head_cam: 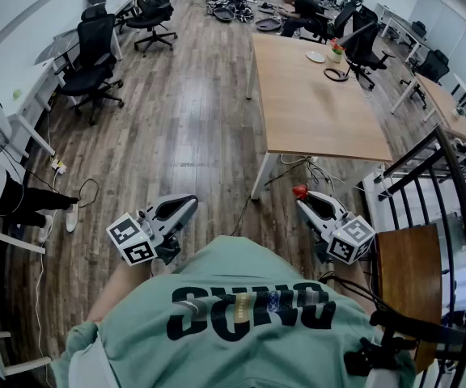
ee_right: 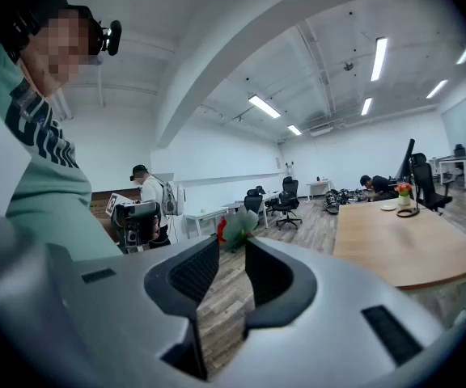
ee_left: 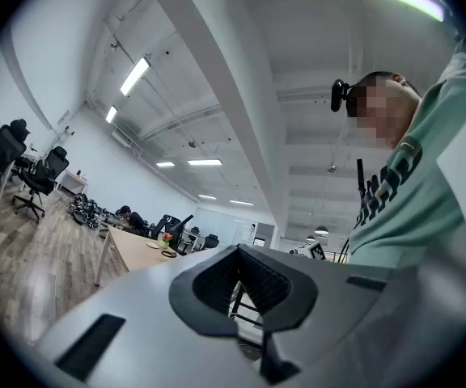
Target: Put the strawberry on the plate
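Observation:
My right gripper [head_cam: 302, 200] is held at waist height, shut on a red strawberry [head_cam: 300, 191] pinched at its fingertips. In the right gripper view the strawberry [ee_right: 233, 228] shows its green leaves just beyond the gripper [ee_right: 233, 245]. A small white plate [head_cam: 315, 56] lies at the far end of the long wooden table [head_cam: 314, 120], well ahead of both grippers; the plate [ee_right: 388, 207] looks tiny in the right gripper view. My left gripper [head_cam: 189, 204] hangs to the left, jaws together and nothing in them; from its own camera the gripper [ee_left: 237, 255] points over the floor.
Beside the plate stand a small flower vase [head_cam: 336, 51] and a black ring [head_cam: 336, 74]. Office chairs [head_cam: 95, 55] line the left desks. A black railing [head_cam: 451, 184] and a wooden seat [head_cam: 411, 273] are close on my right. A person [head_cam: 302, 6] sits at the far end.

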A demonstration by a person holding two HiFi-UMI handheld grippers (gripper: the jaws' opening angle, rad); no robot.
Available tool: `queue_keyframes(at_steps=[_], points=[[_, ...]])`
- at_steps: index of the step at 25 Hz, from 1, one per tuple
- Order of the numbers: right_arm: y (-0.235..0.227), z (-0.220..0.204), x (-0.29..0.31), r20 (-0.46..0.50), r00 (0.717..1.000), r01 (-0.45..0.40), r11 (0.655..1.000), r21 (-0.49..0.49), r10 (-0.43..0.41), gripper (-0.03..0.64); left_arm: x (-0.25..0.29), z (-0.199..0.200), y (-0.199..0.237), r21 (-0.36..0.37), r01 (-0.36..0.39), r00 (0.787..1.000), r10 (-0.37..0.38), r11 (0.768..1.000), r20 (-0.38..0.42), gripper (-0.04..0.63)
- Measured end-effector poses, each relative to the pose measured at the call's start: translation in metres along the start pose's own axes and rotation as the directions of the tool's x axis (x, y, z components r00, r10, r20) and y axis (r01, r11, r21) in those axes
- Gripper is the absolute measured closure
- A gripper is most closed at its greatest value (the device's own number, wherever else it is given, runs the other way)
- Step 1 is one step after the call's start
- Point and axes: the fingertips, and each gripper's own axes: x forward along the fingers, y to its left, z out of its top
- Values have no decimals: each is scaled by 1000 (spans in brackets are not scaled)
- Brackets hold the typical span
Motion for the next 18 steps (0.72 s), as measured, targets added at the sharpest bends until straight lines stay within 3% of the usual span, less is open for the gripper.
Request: queue_keyframes(at_steps=[18], points=[[59,0,27,16,1000,7,1000,2,-7,506,-60,4,7,-8,22,1000,-22,1000,-13,591]])
